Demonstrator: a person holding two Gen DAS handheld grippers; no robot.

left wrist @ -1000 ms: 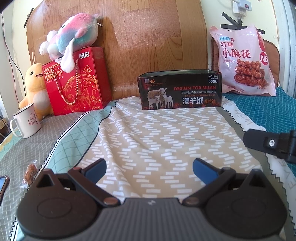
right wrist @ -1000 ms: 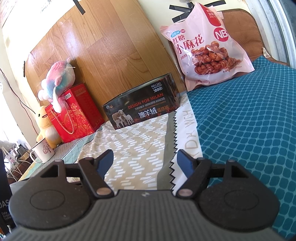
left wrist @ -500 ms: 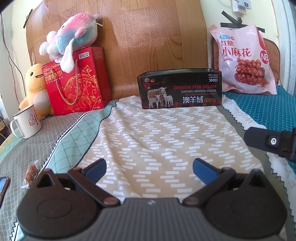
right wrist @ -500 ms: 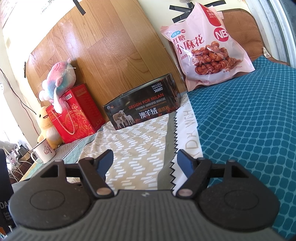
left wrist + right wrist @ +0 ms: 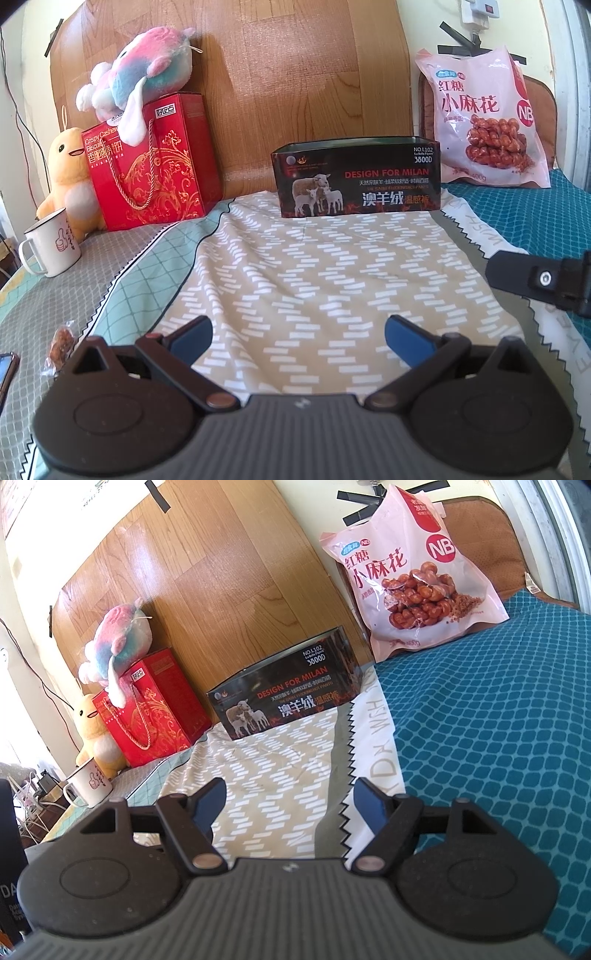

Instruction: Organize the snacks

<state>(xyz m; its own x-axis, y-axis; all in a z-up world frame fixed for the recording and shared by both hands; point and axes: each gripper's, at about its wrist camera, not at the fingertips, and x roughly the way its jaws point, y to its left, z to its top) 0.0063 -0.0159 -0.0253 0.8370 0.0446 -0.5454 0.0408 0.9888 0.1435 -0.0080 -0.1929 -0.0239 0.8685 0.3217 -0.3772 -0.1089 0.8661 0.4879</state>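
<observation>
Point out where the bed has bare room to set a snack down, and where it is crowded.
The beige patterned sheet between the black tin and the left gripper is bare. So is the teal quilt below the pink snack bag. The left headboard corner is crowded: red gift box, two plush toys, white mug.

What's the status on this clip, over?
Both tongs, left and right, open and empty. Snack bag leaning at the headboard, untouched; black tin standing. Small wrapped snack lies left. Nothing blocking.
</observation>
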